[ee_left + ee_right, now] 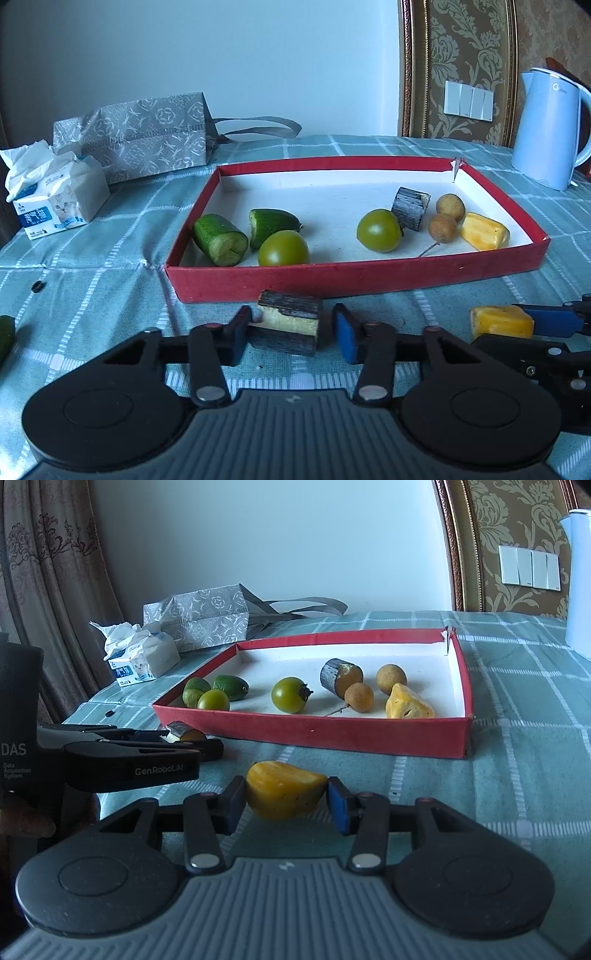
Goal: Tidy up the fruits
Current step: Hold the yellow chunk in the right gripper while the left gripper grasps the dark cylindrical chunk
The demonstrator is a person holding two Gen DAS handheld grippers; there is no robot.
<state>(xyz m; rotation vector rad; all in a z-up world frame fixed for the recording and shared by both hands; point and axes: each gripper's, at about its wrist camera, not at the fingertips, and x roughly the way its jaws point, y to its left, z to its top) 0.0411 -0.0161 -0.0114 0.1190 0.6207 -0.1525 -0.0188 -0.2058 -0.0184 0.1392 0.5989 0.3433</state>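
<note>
A dark-skinned sugarcane piece (290, 321) sits between the fingers of my left gripper (290, 332), just in front of the red tray's near wall (332, 277); the pads are closed on it. My right gripper (286, 801) is shut on a yellow fruit chunk (284, 788), also short of the tray wall (314, 734). In the left wrist view that chunk (500, 321) shows at the right. The tray holds two cucumber pieces (221, 240), two green tomatoes (378, 230), another sugarcane piece (410, 206), two longans (443, 227) and a yellow chunk (484, 230).
A tissue pack (55, 195) and a grey patterned bag (140, 136) lie at the back left on the checked cloth. At the back right stands a pale blue kettle (546, 129). A green piece (5, 339) and a small black object (37, 286) lie at the left.
</note>
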